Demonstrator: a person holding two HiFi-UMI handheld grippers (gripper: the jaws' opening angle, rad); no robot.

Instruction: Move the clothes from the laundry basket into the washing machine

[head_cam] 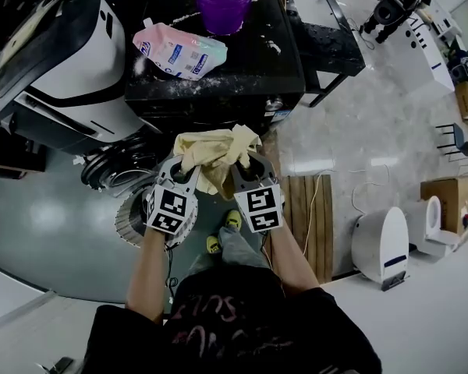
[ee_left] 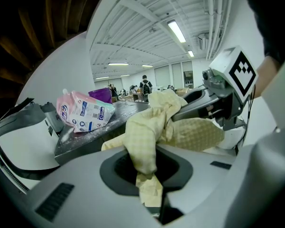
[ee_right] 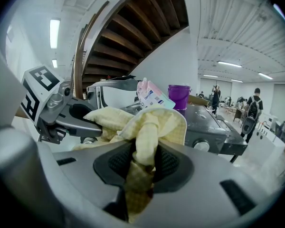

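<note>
A pale yellow checked cloth point(head_cam: 215, 153) hangs bunched between both grippers, in front of the dark washing machine point(head_cam: 218, 76). My left gripper point(head_cam: 189, 164) is shut on the cloth's left part, and a fold of the cloth point(ee_left: 143, 141) runs down between its jaws. My right gripper point(head_cam: 242, 164) is shut on the right part; the cloth point(ee_right: 149, 132) is pinched between its ribbed pads. Each gripper shows in the other's view, the right gripper point(ee_left: 213, 103) and the left gripper point(ee_right: 61, 114). The round slatted laundry basket point(head_cam: 131, 218) stands on the floor under my left hand.
On the machine's powder-dusted top lie a pink-and-white detergent pouch point(head_cam: 179, 51) and a purple bucket point(head_cam: 224, 5). A round door ring point(head_cam: 113, 174) sits low to the left, beside a white-and-black unit point(head_cam: 62, 61). A wooden slat mat point(head_cam: 308, 216) lies to the right.
</note>
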